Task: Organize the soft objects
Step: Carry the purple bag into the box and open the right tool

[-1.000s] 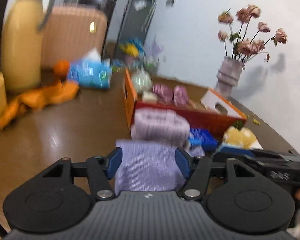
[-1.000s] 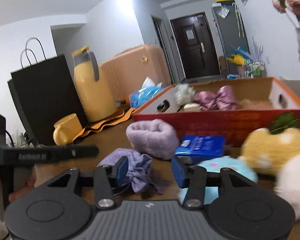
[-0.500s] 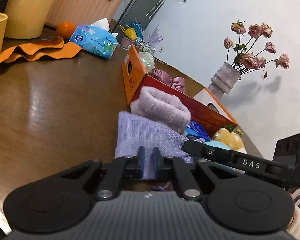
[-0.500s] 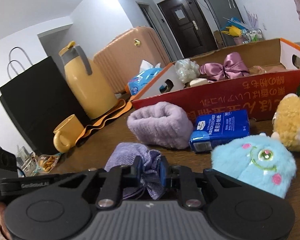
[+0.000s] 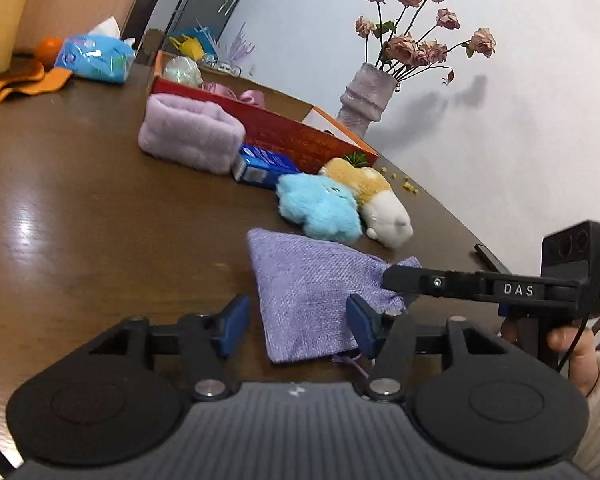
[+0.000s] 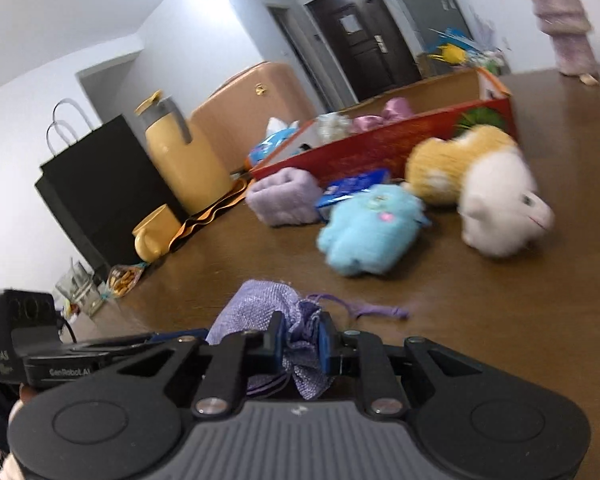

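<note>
Since the earlier frame, the left gripper (image 5: 296, 326) has released the lavender drawstring pouch (image 5: 306, 286); its jaws are opening. The right gripper (image 6: 300, 346) stays clamped on the pouch neck. Pouch and plush toys (image 5: 318, 210) remain outside the red box (image 5: 300, 144).

Lilac woven pouch (image 5: 308, 288), neck pinched

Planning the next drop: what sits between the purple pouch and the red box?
In the left wrist view, the blue plush and yellow-white plush lie between the pouch and the box.
</note>
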{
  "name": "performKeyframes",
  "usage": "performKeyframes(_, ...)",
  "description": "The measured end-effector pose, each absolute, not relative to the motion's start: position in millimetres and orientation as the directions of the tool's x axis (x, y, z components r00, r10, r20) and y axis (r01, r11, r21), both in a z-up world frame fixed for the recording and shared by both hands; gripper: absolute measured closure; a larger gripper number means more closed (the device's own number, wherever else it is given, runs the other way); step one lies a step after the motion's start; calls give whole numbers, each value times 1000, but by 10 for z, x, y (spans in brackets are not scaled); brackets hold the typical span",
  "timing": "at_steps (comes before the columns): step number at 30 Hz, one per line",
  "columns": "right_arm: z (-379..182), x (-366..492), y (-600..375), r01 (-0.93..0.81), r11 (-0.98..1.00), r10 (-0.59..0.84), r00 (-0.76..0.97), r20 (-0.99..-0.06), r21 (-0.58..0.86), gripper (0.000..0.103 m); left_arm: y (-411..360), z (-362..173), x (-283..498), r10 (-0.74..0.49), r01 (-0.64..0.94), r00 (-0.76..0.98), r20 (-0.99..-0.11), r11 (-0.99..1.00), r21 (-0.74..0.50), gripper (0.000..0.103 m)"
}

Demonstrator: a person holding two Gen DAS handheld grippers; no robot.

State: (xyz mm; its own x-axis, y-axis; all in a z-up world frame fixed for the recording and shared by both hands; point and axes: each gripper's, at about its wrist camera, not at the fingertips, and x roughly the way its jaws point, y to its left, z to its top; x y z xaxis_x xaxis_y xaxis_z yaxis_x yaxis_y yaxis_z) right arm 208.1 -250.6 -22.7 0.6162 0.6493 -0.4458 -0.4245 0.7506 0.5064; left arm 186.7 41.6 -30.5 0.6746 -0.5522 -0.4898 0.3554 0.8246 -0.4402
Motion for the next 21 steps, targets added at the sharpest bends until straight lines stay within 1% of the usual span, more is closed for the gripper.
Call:
performKeyframes(2,-265,2065,-2574,-422,743,656,613,-439,520,87,361,-316,1892,-542,347,679,-496,832,-434,47)
performKeyframes(3,-277,2067,-2584,-418,743,655,616,-438,522,87,348,-311,1897,-541,348,679,-496,833,-431,49)
performKeyframes(5,-308,2079,-2607,-413,739,657,619,-431,533,87,301,-301,1899,-560,374,661,-500,823,-427,64)
performKeyframes(6,-323,2086,-2612,-410,737,657,621,-428,538,87,266,-310,1895,-566,385,651,-505,820,-423,77)
performKeyframes(7,-339,2094,-2616,-407,738,655,624,-426,538,87,247,-319,1896,-565,388,649,-509,822,-417,83)
performKeyframes(8,-348,2101,-2617,-406,737,655,626,-423,541,87,237,-323,1897,-563,389,650,-510,823,-413,84)
performKeyframes(10,-348,2110,-2624,-411,732,660,626,-416,544,87,250,-312,1893,-566,390,652,-505,821,-417,91)
performKeyframes(14,-260,2141,-2650,-416,720,669,629,-395,556,87,288,-161,1930,-588,407,658,-471,803,-435,95)
performKeyframes(18,178,2325,-2657,-479,724,665,676,-317,495,87,284,229,2147,-609,484,691,-390,790,-377,95)
performKeyframes(21,558,2711,-2592,-501,750,640,716,-280,431,87,259,553,2586,-591,493,716,-371,805,-331,95)
